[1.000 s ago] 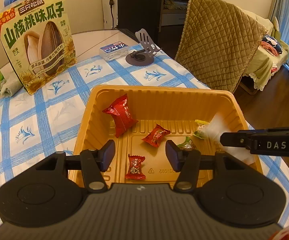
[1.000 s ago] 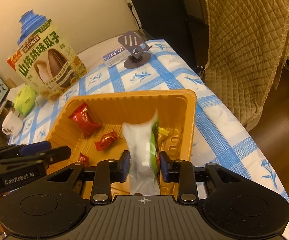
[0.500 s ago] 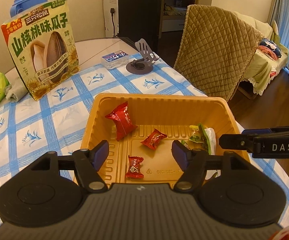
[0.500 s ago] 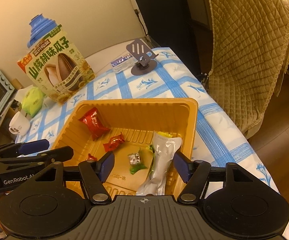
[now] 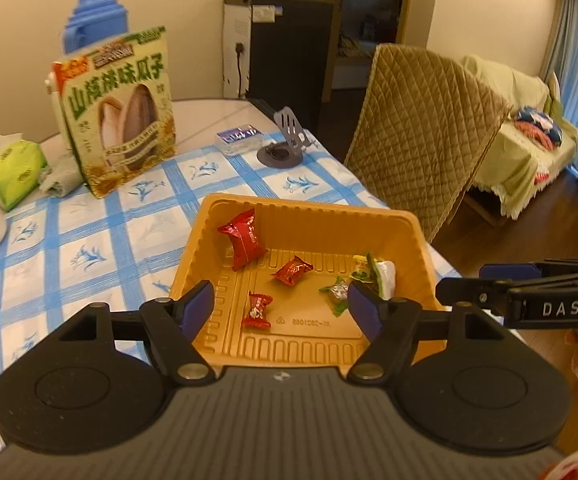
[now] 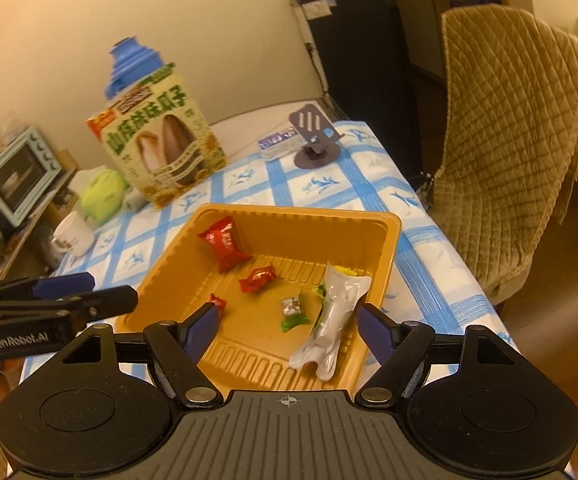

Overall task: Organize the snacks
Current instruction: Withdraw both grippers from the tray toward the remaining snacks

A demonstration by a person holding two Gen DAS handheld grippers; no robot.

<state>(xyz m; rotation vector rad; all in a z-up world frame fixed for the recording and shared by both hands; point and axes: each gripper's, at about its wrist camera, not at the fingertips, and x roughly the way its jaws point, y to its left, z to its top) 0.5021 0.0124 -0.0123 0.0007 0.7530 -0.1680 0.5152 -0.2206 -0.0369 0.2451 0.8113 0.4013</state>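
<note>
On the checked bench [image 6: 321, 184], the left hand-held gripper [image 5: 281, 310] hovers with its jaws spread wide and empty over the near edge of the orange tray [image 6: 385, 248], beside the red snack packet [image 6: 223, 244] leaning on the tray's far-left wall. Further right, the silver pouch [image 6: 335, 316] lies along the tray's right wall, its long axis running near to far and slightly tilted. The right hand-held gripper [image 6: 289, 330] is also wide open, holding nothing.

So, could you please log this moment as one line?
left gripper: open, empty | right gripper: open, empty | silver packet: in orange tray, right wall | step: release done
</note>
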